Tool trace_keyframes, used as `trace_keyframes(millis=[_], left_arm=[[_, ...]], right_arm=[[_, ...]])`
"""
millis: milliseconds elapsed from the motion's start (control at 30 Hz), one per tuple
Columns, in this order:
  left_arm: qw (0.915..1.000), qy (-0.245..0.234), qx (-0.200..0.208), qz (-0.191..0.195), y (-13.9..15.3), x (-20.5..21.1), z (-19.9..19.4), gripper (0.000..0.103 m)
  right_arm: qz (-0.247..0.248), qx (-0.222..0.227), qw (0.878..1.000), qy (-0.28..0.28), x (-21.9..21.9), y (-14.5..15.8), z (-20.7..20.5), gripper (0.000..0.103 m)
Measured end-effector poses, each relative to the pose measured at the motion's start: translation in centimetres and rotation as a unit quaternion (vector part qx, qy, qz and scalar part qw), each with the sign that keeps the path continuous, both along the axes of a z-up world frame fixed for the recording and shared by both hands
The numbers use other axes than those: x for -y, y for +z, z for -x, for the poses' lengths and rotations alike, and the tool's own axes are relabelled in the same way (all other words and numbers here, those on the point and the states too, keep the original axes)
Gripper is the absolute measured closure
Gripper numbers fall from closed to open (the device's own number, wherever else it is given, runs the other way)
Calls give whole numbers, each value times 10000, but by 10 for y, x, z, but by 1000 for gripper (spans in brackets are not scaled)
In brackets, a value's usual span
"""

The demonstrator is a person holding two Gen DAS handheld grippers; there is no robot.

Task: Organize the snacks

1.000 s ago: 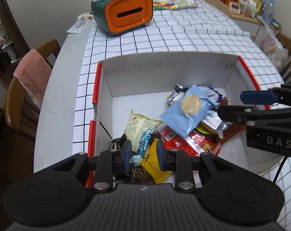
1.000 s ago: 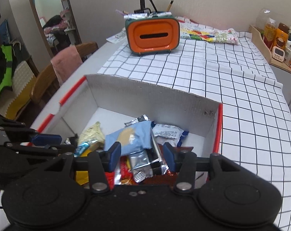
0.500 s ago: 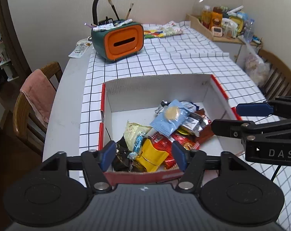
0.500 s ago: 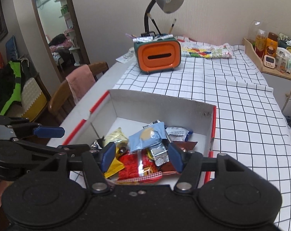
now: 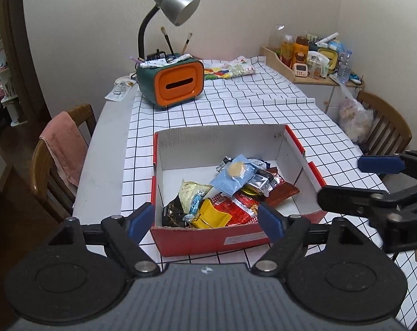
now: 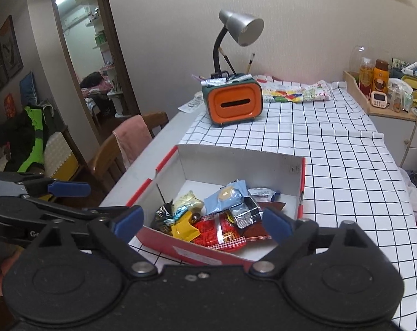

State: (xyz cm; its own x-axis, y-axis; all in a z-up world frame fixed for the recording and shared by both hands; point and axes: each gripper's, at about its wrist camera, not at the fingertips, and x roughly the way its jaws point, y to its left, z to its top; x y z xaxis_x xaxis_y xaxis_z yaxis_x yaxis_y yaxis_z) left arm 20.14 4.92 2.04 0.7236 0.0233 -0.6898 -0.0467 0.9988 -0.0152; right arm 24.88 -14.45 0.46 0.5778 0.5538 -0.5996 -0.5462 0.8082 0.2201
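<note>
A red cardboard box (image 5: 236,238) with white inside walls sits on the checked cloth. It holds a heap of snacks: a light blue cookie packet (image 5: 234,178), a yellow packet (image 5: 212,216), a red packet (image 6: 222,230) and a silver one (image 6: 245,211). My left gripper (image 5: 207,220) hovers above the box's near wall, jaws opening, nothing between the pads. My right gripper (image 6: 202,223) hangs back over the same near edge, jaws opening wide and empty. Each gripper shows at the side of the other's view: the right gripper (image 5: 357,179), the left gripper (image 6: 81,200).
An orange and green holder (image 5: 178,82) with pens and a grey desk lamp (image 5: 175,5) stand at the table's far end. A wooden tray (image 5: 280,63) of bottles is at far right. A chair with a pink towel (image 5: 62,149) stands left of the table.
Both grippers have drawn back and up out of the box. Their jaws have spread from nearly shut to wide, and the packets that were between them now lie in the heap.
</note>
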Motion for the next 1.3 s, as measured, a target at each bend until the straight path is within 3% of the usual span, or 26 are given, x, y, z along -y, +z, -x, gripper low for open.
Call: trace_keyframes(millis=[333, 600, 1300], left_arm=[[9999, 99, 98, 61, 9, 3, 24, 18], [9994, 82, 241, 225, 14, 4, 33, 1], [9991, 276, 253, 214, 32, 6, 26, 0]], right_arm=[[-85, 158, 9998, -101, 11, 8, 24, 0], [-137, 210, 9996, -125, 16, 12, 32, 0], [-347, 28, 9992, -207, 23, 25, 23, 0]])
